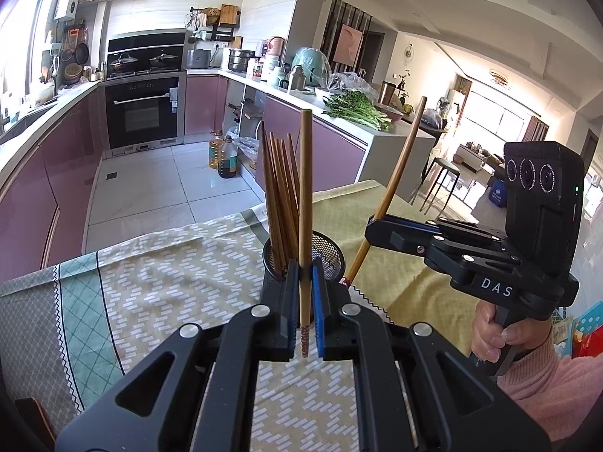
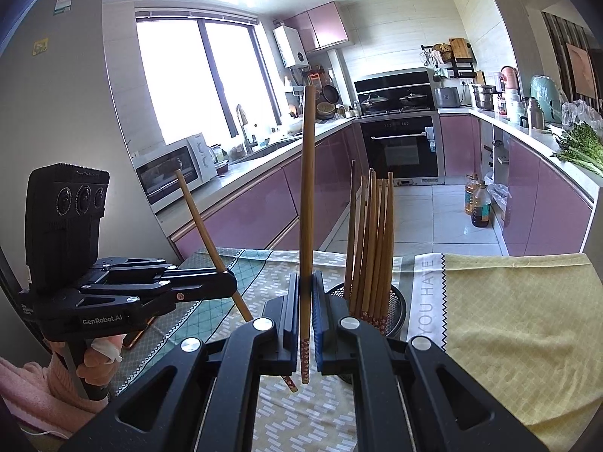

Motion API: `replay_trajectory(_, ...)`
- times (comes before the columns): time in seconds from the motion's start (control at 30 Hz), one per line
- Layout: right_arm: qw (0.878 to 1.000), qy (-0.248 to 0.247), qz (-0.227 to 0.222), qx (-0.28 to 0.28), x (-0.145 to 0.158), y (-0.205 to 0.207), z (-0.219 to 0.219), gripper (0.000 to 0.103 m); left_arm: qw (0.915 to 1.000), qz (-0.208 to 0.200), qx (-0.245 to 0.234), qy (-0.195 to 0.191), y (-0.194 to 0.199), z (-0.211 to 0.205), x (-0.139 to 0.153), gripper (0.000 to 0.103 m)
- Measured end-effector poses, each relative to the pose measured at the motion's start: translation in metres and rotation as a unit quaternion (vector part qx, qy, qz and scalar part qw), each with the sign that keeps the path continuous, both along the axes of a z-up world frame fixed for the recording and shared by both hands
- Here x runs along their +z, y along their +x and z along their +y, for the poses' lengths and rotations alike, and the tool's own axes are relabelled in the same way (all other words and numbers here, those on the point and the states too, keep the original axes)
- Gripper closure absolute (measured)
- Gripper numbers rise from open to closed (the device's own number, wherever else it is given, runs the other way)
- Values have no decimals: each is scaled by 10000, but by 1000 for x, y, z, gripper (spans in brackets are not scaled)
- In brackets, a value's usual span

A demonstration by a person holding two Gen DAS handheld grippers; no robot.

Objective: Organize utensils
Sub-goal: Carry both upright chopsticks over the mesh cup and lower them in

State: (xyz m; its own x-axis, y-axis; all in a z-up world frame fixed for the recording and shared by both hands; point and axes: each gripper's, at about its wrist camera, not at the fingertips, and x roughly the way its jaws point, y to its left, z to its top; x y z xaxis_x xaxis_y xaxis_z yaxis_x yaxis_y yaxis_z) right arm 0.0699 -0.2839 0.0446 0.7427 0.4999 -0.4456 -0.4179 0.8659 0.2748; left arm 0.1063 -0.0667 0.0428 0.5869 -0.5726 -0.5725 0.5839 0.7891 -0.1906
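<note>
**Each gripper clamps one chopstick beside the mesh holder**

The left gripper (image 1: 305,293) is closed narrow on a single wooden chopstick (image 1: 305,203), which stands nearly upright between the blue pads (image 1: 318,301). Its patterned red end hangs just below the fingers; its plain end points to 12 o'clock. The gripper's own body hides the cloth directly beneath it and cuts off the near wall of the holder.

Just beyond the fingertips, at 12 o'clock, sits a black mesh holder (image 1: 328,252) with a bundle of brown chopsticks (image 1: 280,196) standing in it, fanned slightly and leaning to 11 o'clock. Their lower ends are hidden inside the mesh.

At 3 o'clock in the left wrist view, the right gripper (image 1: 377,222) grips a second chopstick (image 1: 399,165), tilted toward 1 o'clock. In its own view the right gripper (image 2: 305,301) pinches that stick (image 2: 307,203) upright, the floral red tip showing below the pads. There the holder (image 2: 395,301) lies at 1 o'clock, half masked by the right finger, and the bundle (image 2: 371,241) shows small flower marks near the rim.

The left gripper appears at 9 o'clock in the right wrist view (image 2: 230,282), its stick slanting to 11 o'clock; the stick's lower end is partly hidden behind the right gripper's finger.

Everything rests over a patterned tablecloth (image 1: 169,275) in green, grey and yellow. Printed lettering on it is only partly readable.
</note>
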Motion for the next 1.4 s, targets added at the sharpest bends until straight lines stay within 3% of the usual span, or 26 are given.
replay_trajectory(1.4, 9989, -83, -447, -95, 28, 13, -8, 97, 9986, -401, -88, -330, 16, -6, 32, 95)
